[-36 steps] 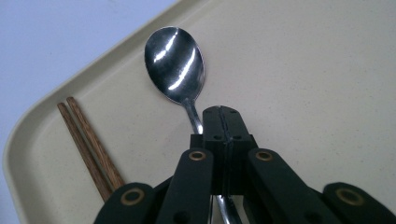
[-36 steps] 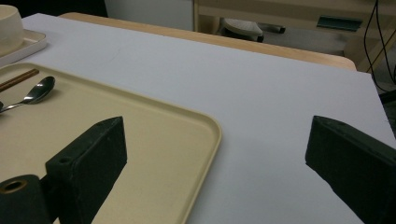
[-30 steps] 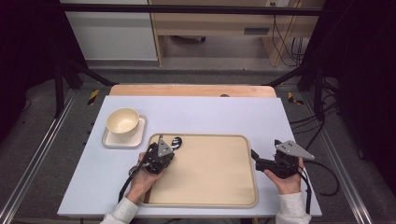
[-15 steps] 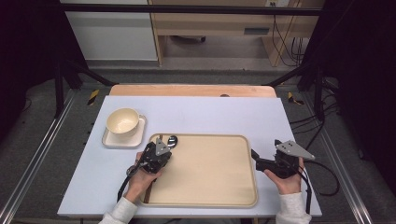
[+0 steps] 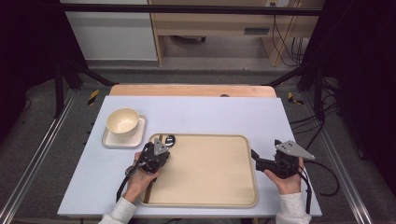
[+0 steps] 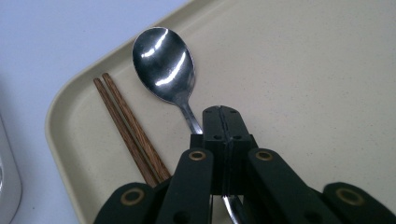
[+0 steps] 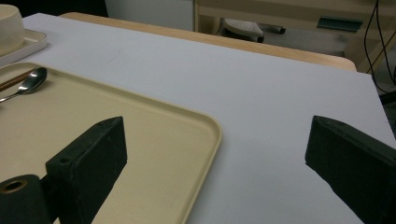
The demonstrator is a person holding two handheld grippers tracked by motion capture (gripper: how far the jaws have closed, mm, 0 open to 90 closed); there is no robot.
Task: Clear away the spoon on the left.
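- While my left gripper (image 6: 222,122) pinches its thin handle, the spoon (image 6: 164,63) lies on the tray (image 6: 303,74) near the tray's far left corner, its shiny bowl facing up and pointing away from me.
- My left gripper's jaws are pressed together on that handle just behind the bowl; from above I see this gripper (image 5: 157,150) over the left edge of the tray (image 5: 210,168).
- Just beside the spoon, on the side nearer the tray's rim, a pair of brown wooden chopsticks (image 6: 126,128) lies lengthwise, the two sticks touching each other.
- Off the tray, just beyond its far left corner, a cream bowl (image 5: 122,121) sits on a small square plate (image 5: 112,140) on the table (image 5: 210,114).
- My right gripper (image 5: 261,161) rests in my hand past the tray's right edge, well apart from the spoon, its jaws spread wide with nothing between them, aimed across the tray corner (image 7: 205,126) and the pale table top.
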